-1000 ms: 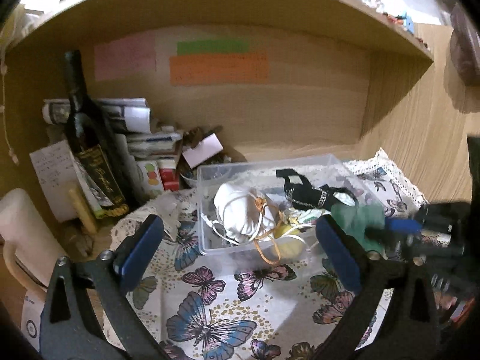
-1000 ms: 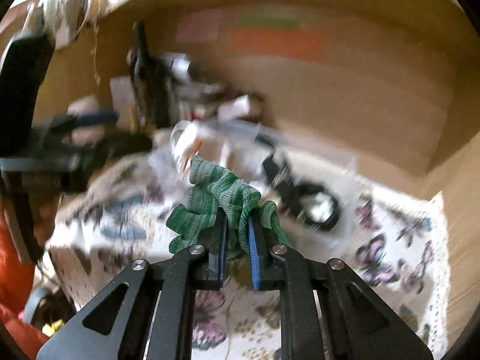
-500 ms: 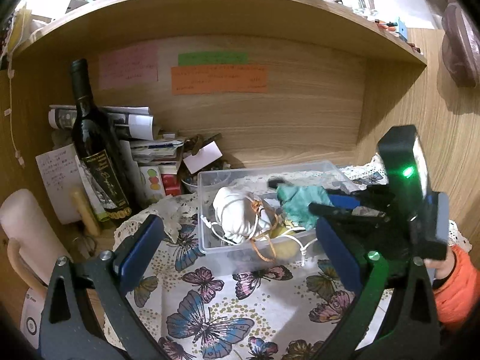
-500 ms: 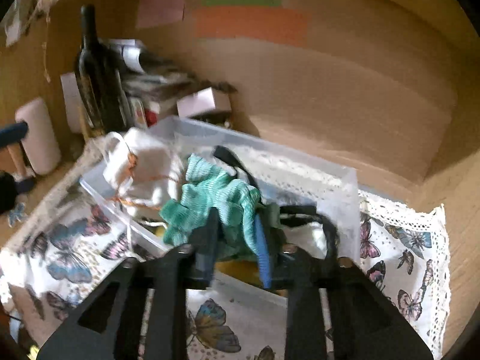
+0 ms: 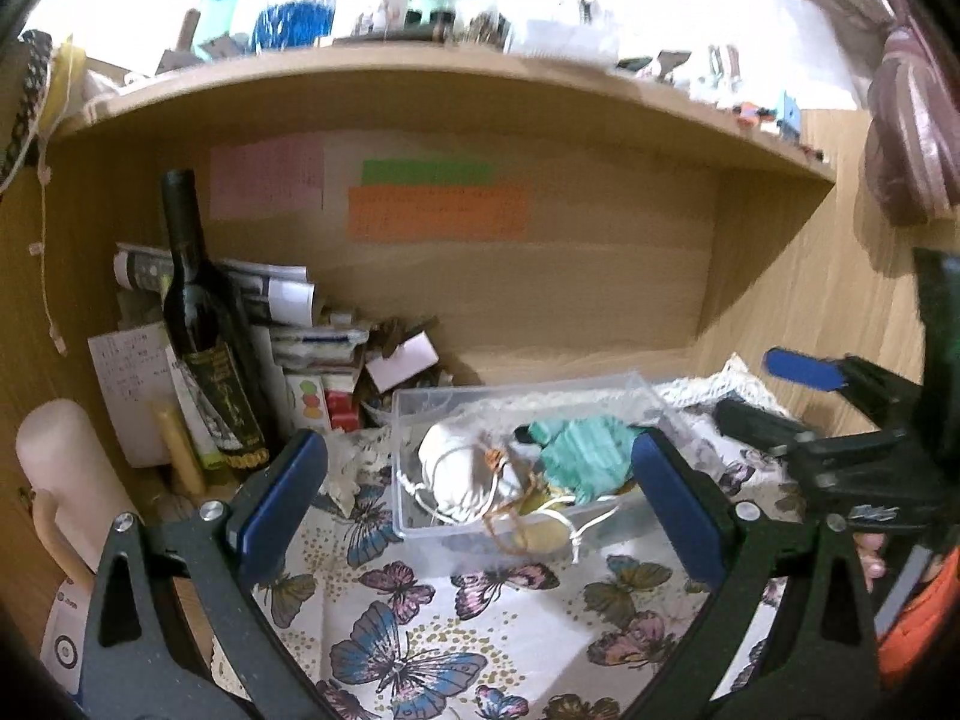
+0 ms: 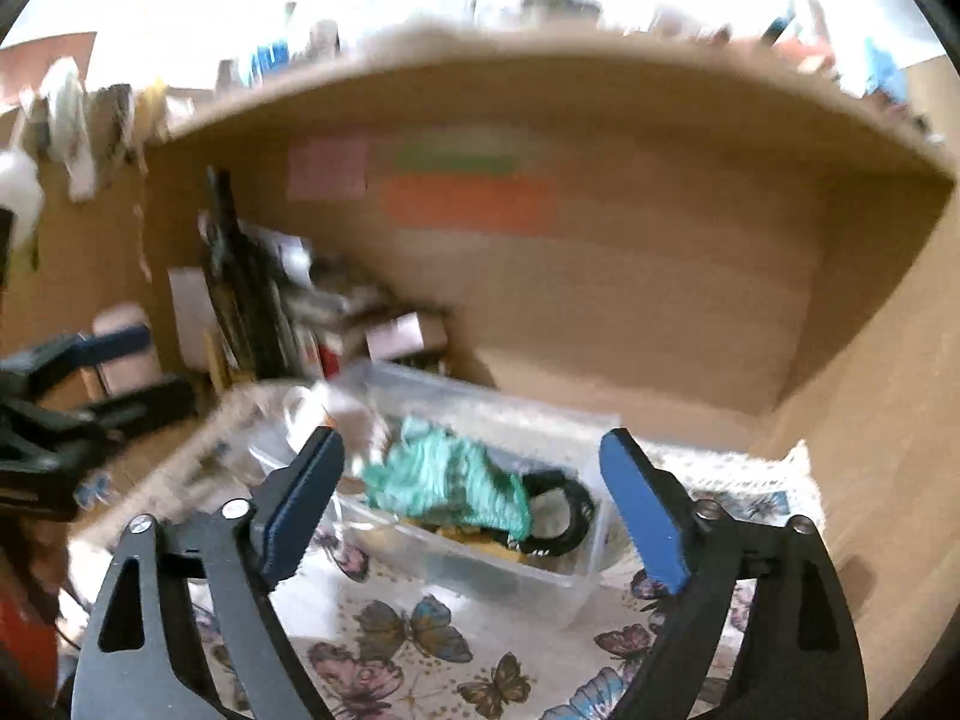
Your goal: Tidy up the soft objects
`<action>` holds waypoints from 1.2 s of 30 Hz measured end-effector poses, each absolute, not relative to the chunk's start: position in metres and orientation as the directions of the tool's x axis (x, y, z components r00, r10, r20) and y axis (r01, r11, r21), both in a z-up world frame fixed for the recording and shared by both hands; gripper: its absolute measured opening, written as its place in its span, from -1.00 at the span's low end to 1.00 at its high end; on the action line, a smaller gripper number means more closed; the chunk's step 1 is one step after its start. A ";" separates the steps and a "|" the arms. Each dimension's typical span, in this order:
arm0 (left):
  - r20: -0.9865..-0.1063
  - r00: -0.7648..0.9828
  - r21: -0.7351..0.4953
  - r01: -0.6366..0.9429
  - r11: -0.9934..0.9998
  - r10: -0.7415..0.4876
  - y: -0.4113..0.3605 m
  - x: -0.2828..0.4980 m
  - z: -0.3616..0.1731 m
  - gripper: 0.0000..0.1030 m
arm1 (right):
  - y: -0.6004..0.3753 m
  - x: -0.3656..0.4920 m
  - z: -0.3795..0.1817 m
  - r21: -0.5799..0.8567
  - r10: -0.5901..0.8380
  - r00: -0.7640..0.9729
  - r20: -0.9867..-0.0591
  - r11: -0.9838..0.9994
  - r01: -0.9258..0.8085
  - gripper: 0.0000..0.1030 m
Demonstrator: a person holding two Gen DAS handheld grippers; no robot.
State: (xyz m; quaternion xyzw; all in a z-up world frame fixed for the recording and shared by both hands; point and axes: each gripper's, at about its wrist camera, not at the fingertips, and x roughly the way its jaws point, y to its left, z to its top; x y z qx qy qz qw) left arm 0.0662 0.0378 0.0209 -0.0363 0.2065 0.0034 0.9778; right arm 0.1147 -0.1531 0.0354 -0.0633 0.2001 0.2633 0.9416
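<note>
A clear plastic box (image 5: 642, 387) stands on the butterfly cloth (image 5: 432, 618); it also shows in the right wrist view (image 6: 576, 591). In it lie a green knitted cloth (image 5: 585, 453) (image 6: 447, 477), a white drawstring pouch (image 5: 459, 480) and a black strap (image 6: 567, 507). My left gripper (image 5: 477, 498) is open and empty, in front of the box. My right gripper (image 6: 474, 501) is open and empty, drawn back above the box's near side; it shows at the right of the left wrist view (image 5: 786, 390).
A dark wine bottle (image 5: 207, 336), stacked papers (image 5: 270, 294) and small boxes crowd the back left of the wooden alcove. A pale cylinder (image 5: 60, 468) stands at far left. Wooden walls close the back and right. A shelf above holds clutter.
My right gripper brought the green cloth over the box, opened and let it go there, then drew back to the right. The left gripper stayed open, lifting slightly.
</note>
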 end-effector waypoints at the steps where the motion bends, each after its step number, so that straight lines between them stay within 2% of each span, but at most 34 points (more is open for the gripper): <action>1: -0.390 0.921 -0.068 -0.018 0.998 -0.010 0.036 0.062 0.025 1.00 | -0.158 0.108 0.042 -0.012 0.474 0.792 -0.385 0.855 -0.519 0.86; 3: -0.368 0.930 -0.061 -0.010 0.998 -0.013 0.032 0.057 0.031 1.00 | -0.166 0.096 0.052 -0.009 0.478 0.811 -0.337 0.860 -0.510 1.00; 7: -0.328 0.944 -0.053 -0.005 0.999 -0.013 0.026 0.045 0.040 1.00 | -0.173 0.080 0.061 -0.007 0.487 0.825 -0.287 0.860 -0.510 1.00; 15: -0.292 0.956 -0.033 0.005 0.999 -0.014 0.016 0.028 0.047 1.00 | -0.175 0.068 0.062 0.002 0.486 0.830 -0.273 0.863 -0.505 1.00; 36: -0.271 0.962 -0.026 0.030 0.999 -0.036 0.014 0.017 0.047 1.00 | -0.176 0.062 0.061 0.007 0.484 0.831 -0.275 0.865 -0.502 1.00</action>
